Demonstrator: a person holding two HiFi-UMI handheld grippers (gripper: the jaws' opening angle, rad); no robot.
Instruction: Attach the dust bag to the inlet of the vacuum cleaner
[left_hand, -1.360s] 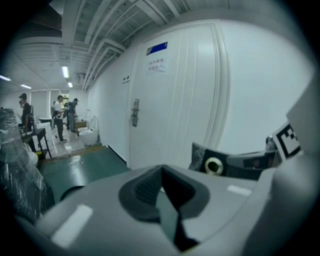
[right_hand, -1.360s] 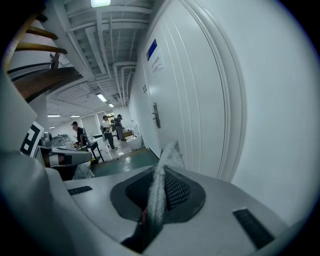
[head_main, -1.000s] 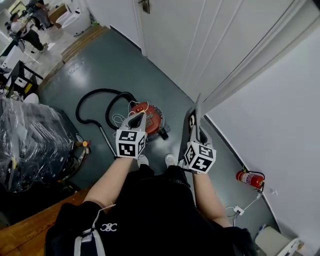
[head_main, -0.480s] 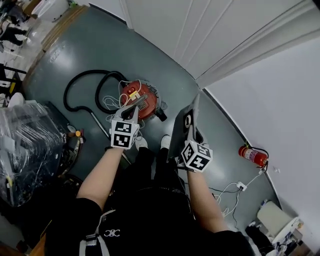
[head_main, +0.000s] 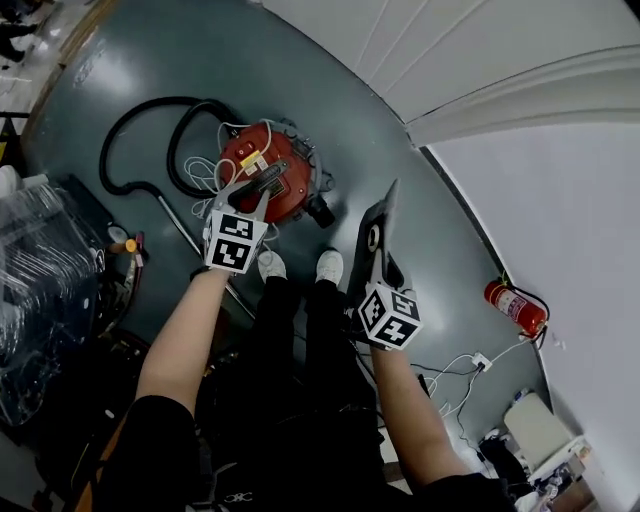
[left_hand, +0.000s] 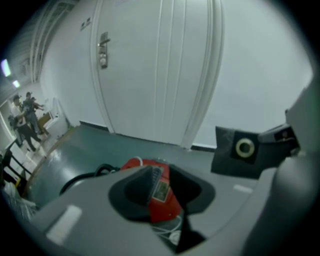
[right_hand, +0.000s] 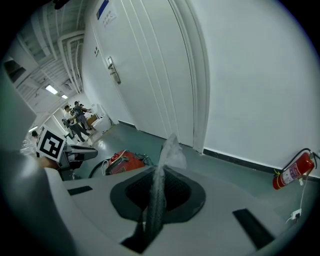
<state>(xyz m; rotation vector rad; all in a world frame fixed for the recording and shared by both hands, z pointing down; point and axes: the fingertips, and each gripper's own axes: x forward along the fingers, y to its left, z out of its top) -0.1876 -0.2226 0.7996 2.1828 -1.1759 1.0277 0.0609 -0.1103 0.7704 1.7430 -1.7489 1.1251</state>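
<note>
Dust bag (head_main: 380, 225) is in the air, clamped by its lower edge in the right tongs (head_main: 384, 265), right of the vacuum cleaner (head_main: 262, 185) and apart from it. The bag is a flat dark panel held on edge. Its long axis runs up out of the tongs, away from the person and toward the white wall. Right gripper view sees it edge-on, a thin strip pinched between the closed pads. Its ring collar (head_main: 372, 238) faces left, toward the vacuum cleaner and the left tongs (head_main: 262, 190); left gripper view looks nearly square at that ring. Left tongs hang over the red vacuum body with jaws apart, just been opening. Nothing is between them and the red housing shows through the gap; contact with it not clear. The vacuum cleaner sits on the grey-green floor (head_main: 425, 255), with its black hose (head_main: 118, 130) looped at its left. White shoes (head_main: 270, 265) just below it. Red fire extinguisher (head_main: 515, 308) stands by the wall at right. White door (left_hand: 150, 70) behind.
</note>
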